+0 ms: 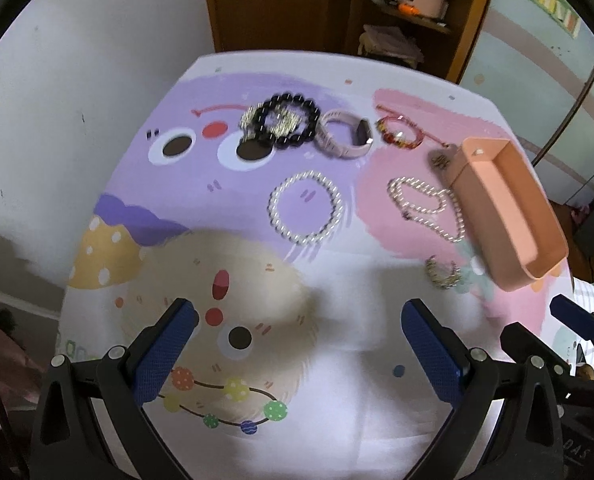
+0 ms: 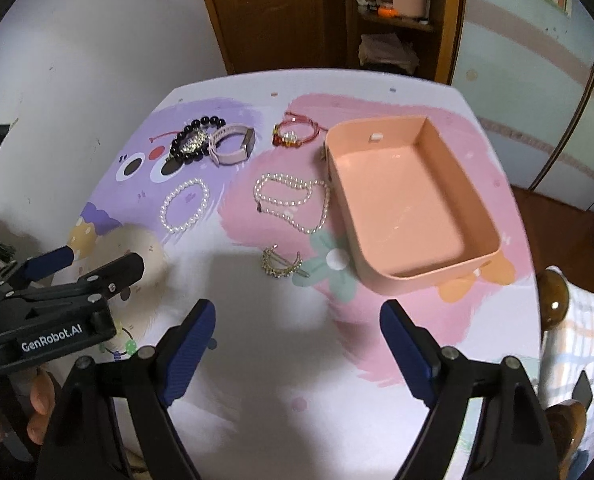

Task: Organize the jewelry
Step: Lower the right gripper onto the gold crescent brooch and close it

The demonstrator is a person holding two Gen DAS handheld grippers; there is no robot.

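An empty peach tray (image 2: pixel 477 216) (image 1: pixel 537 224) stands at the right of the table. Left of it lie a long pearl necklace (image 2: pixel 293 204) (image 1: pixel 429 208), a pearl bracelet (image 2: pixel 185 206) (image 1: pixel 305 208), a gold hair clip (image 2: pixel 281 266) (image 1: pixel 443 272), a red cord bracelet (image 2: pixel 293 136) (image 1: pixel 401 134), a pink watch (image 2: pixel 233 144) (image 1: pixel 347 138) and a black bead bracelet (image 2: pixel 191 142) (image 1: pixel 291 124) over a silver piece. My left gripper (image 1: pixel 299 320) (image 2: pixel 97 258) is open and empty above the near table. My right gripper (image 2: pixel 297 320) is open and empty, short of the hair clip.
The table (image 2: pixel 257 380) carries a cartoon-print cloth. A brown door and shelf (image 2: pixel 393 12) stand behind it. A checked cloth and a wooden chair knob (image 2: pixel 553 296) are at the right edge. White wall lies to the left.
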